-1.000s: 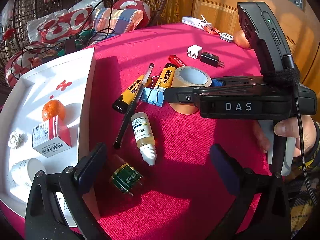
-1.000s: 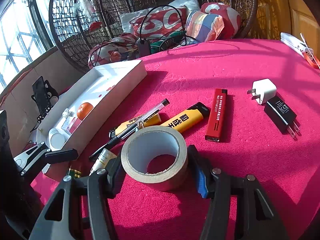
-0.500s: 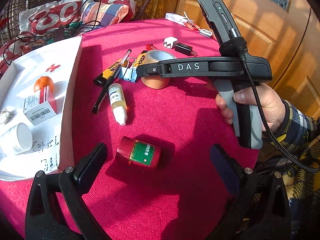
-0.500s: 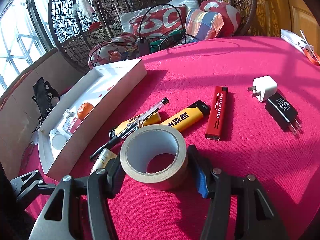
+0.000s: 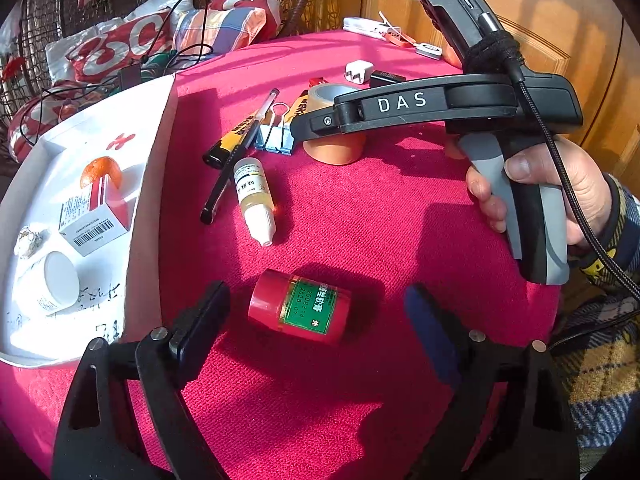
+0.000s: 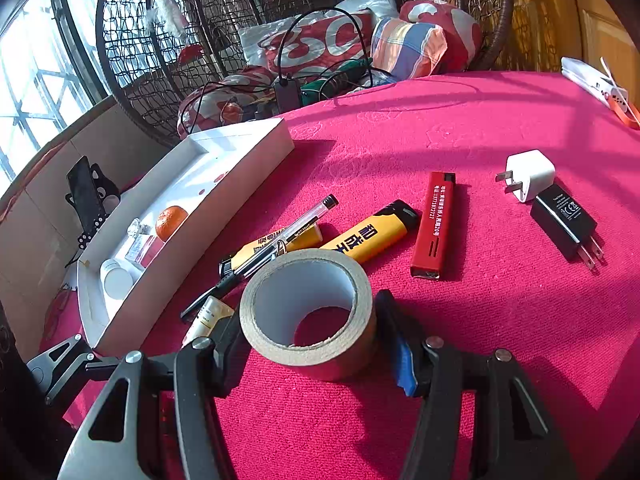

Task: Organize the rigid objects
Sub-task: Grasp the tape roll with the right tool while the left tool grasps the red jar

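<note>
A small red jar with a green label [image 5: 298, 312] lies on its side on the pink tablecloth. My left gripper [image 5: 315, 296] straddles it, jaws closing, and a gap shows between each pad and the jar. My right gripper [image 6: 310, 322] is shut on a brown tape roll [image 6: 340, 360] that rests on the cloth, one pad against each side. In the left wrist view the tape roll [image 5: 336, 152] is partly hidden behind the right gripper's black body, held by a hand [image 5: 560, 192]. A white tray [image 5: 150, 200] at the left holds an orange [image 5: 100, 168], a red-and-white box and a white jar.
Beyond the jar lie a dropper bottle [image 5: 254, 196], a black pen [image 5: 232, 160], a blue binder clip [image 5: 274, 140] and yellow lighters [image 6: 372, 236]. A red lighter [image 6: 434, 224] and two chargers [image 6: 532, 176] sit at the right. A wicker chair with cushions and cables stands behind the table.
The left gripper shifted so the red jar now lies centred between its jaws, which have narrowed. The right gripper stays on the tape roll.
</note>
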`<state>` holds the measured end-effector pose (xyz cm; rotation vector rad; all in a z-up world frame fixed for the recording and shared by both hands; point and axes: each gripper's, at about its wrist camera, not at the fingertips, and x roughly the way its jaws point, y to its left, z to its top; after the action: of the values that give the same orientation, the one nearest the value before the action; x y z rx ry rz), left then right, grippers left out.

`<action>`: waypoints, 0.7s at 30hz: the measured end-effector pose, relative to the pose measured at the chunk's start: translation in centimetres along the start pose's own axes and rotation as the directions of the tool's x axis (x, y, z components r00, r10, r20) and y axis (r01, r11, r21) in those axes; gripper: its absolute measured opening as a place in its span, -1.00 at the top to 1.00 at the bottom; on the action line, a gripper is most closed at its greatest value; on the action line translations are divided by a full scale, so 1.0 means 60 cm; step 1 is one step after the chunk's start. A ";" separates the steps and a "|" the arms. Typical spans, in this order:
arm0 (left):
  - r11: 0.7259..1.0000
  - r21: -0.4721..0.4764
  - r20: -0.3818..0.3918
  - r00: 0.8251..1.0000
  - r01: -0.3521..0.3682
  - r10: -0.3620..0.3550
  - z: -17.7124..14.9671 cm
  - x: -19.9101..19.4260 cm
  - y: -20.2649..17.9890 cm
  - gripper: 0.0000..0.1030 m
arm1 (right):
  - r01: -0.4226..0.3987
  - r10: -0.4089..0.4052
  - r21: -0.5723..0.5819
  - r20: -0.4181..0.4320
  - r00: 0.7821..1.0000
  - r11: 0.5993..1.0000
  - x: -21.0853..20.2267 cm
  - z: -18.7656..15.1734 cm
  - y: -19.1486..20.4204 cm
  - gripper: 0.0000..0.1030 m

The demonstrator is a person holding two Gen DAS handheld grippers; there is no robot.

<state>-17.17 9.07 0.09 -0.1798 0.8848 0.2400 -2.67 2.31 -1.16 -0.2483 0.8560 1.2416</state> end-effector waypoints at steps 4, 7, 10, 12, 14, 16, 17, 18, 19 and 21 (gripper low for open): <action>0.999 -0.048 0.018 1.000 0.001 0.000 -0.002 -0.003 0.012 0.06 | 0.000 0.000 0.000 0.000 1.000 1.000 -0.001 0.000 0.001 -0.14; 0.998 -0.055 0.029 1.000 -0.002 0.004 -0.004 -0.009 0.010 0.06 | -0.003 0.003 0.003 0.002 1.000 1.000 -0.002 -0.001 0.001 -0.13; 0.999 -0.041 0.046 0.999 -0.007 0.008 -0.003 -0.016 0.002 0.06 | -0.011 0.011 0.011 0.009 1.000 1.000 -0.004 0.000 -0.003 -0.13; 0.999 -0.035 0.066 0.998 -0.011 0.013 0.000 -0.025 -0.001 0.06 | -0.007 0.006 0.013 0.027 1.000 1.000 -0.011 0.000 -0.003 -0.09; 0.999 -0.038 0.094 0.995 -0.011 0.015 0.003 -0.037 -0.001 0.06 | 0.002 -0.002 0.006 0.037 0.999 1.000 -0.019 -0.001 -0.002 -0.06; 0.999 -0.053 0.123 0.992 -0.009 0.015 0.006 -0.051 0.004 0.06 | -0.006 0.005 0.013 0.044 0.999 1.000 -0.028 -0.001 -0.003 -0.03; 0.998 -0.062 0.133 0.991 -0.006 0.014 0.006 -0.057 0.007 0.06 | -0.013 0.012 0.020 0.047 0.999 1.000 -0.033 0.000 -0.005 -0.02; 0.997 -0.074 0.147 0.989 -0.003 0.014 0.007 -0.064 0.010 0.06 | -0.019 0.017 0.029 0.053 0.998 0.999 -0.038 0.001 -0.006 -0.02; 0.996 -0.084 0.159 0.987 0.002 0.011 0.008 -0.069 0.013 0.06 | -0.023 0.021 0.033 0.062 0.998 0.999 -0.044 0.003 -0.007 -0.02; 0.995 -0.098 0.184 0.983 0.010 0.009 0.010 -0.081 0.017 0.06 | -0.025 0.023 0.029 0.083 0.996 0.999 -0.056 0.006 -0.005 -0.02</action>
<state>-19.99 9.53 4.20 -0.2452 0.6889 0.2951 -2.46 -0.03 1.31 -0.1617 0.8073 1.2518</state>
